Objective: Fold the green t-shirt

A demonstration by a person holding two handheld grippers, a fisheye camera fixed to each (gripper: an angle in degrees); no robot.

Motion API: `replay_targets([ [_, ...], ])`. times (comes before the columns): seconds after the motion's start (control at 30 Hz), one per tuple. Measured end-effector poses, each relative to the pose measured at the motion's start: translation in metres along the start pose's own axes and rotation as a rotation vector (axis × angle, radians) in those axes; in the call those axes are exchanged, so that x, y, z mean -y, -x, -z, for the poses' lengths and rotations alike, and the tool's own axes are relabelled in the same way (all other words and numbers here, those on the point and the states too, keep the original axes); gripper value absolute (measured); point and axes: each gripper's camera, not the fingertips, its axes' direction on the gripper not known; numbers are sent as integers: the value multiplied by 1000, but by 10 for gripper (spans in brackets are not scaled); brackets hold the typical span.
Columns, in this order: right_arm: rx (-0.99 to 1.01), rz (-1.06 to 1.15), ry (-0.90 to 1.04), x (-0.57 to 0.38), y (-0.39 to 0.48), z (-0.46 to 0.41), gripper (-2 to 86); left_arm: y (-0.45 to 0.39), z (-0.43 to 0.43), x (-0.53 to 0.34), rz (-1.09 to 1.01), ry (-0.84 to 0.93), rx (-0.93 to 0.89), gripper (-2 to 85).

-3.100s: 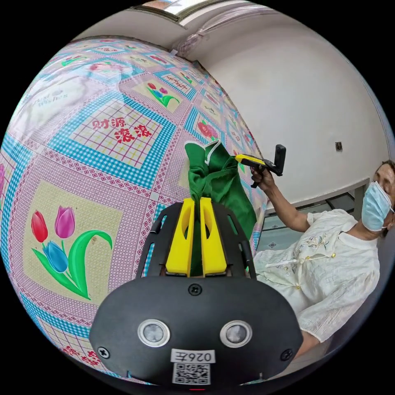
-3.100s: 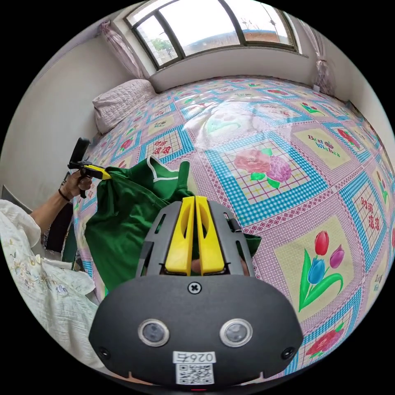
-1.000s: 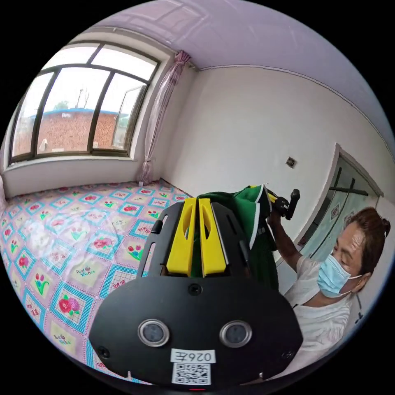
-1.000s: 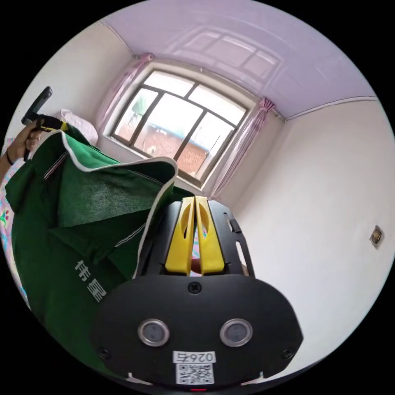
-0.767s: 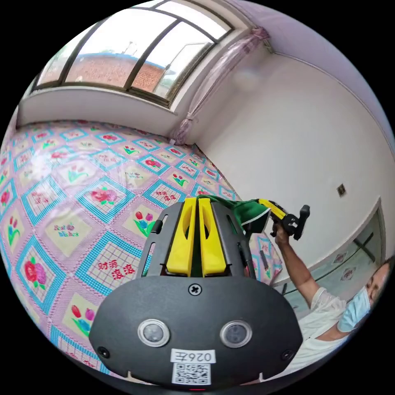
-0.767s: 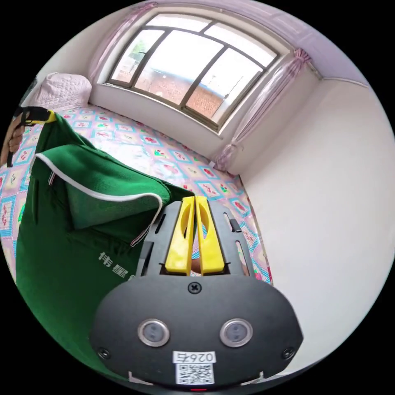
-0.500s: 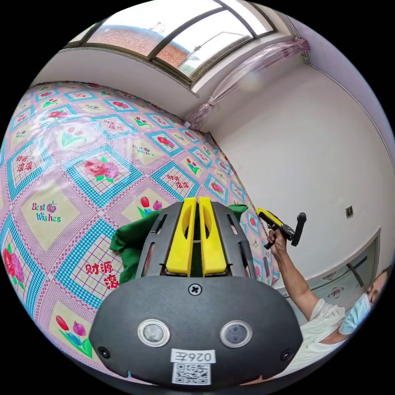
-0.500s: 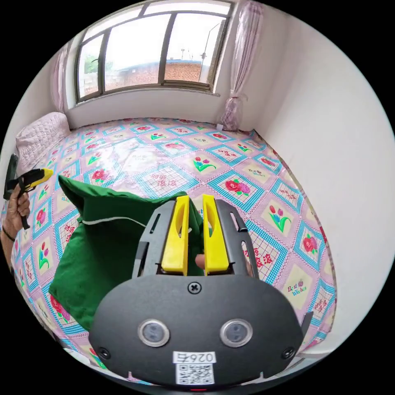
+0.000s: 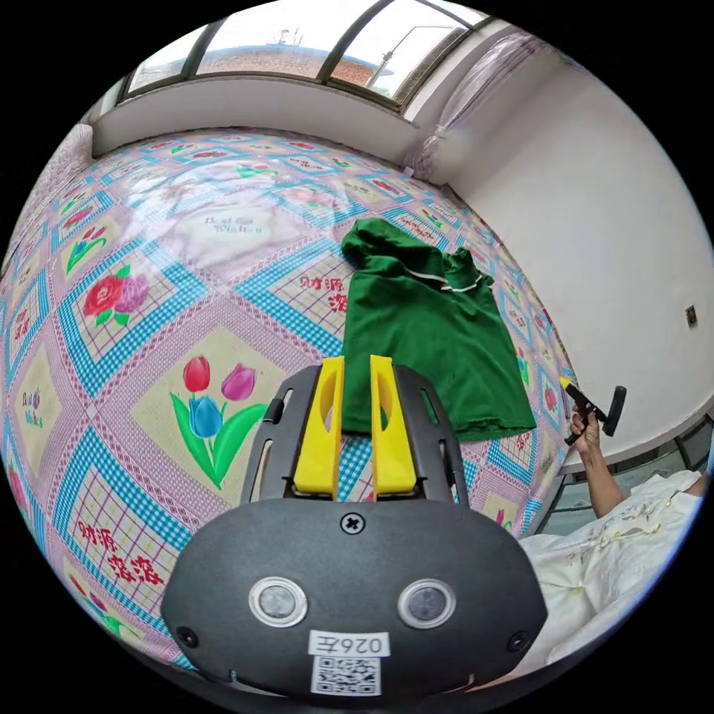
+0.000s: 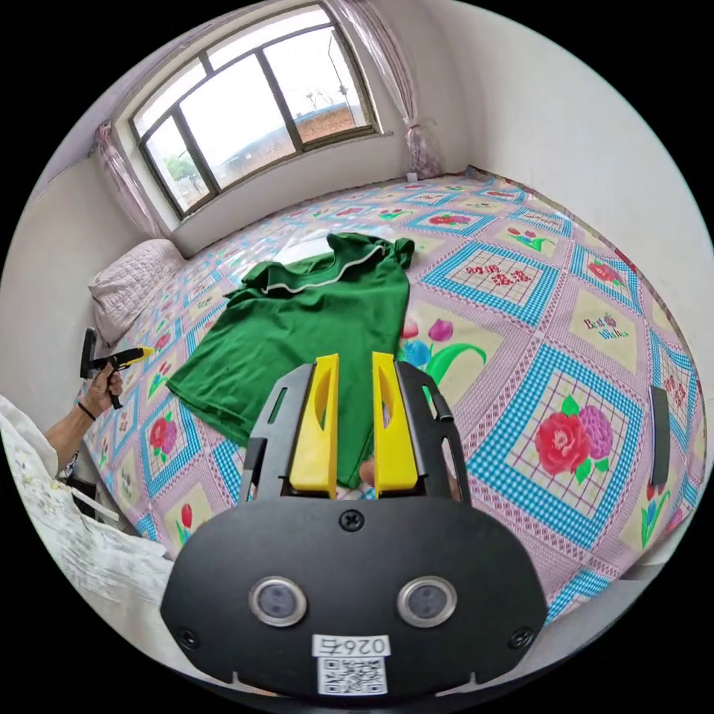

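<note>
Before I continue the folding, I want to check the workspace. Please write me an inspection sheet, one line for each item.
Surface: bed under a glossy patchwork cover with flower squares, flat.
Job's things: green t-shirt with white-edged collar lies spread on the cover, collar toward the window; its sleeves are bunched and there are some wrinkles near the collar.
Clutter: quilted pale pillow at the head of the bed; a dark flat object near the bed's edge, too small to identify.
Grippers: left tool open, empty, hovers near the shirt's hem; right tool open, empty, above the hem.
Cables: nothing seen.
Surroundings: window with dark frame, pink tied curtains, white walls.
</note>
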Motion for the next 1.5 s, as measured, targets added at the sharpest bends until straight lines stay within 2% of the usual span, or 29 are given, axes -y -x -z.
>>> replay_targets([
  [0.23,-77,41,65,-59,44,-30,58,1,-42,-29,-39,97,47,89],
  [0.63,-80,-43,45,-48,36,-29,71,18,-50,-14,-55,81,10,126],
  [0.87,-106,-60,73,-31,46,-31,85,23,-42,-18,-50,62,47,109],
  [1.0,-118,-69,131,-24,58,-33,87,33,-33,-24,-35,78,38,70],
  [1.07,-150,-83,178,-24,64,-37,79,39,-35,-26,-31,131,-23,20],
  [1.17,-201,-53,191,-29,86,-29,17,49,-29,-33,2,139,-88,4],
  [1.27,-217,-32,212,-22,108,-9,-10,67,-19,-44,52,139,-243,-1],
  [1.37,-151,-72,145,-9,115,46,-14,86,21,-62,115,-37,-434,-3],
  [1.43,-73,-122,44,10,112,112,-14,100,65,-77,145,-218,-610,-4],
  [1.5,2,-143,-38,28,110,167,-14,102,101,-85,126,-319,-694,-5],
])
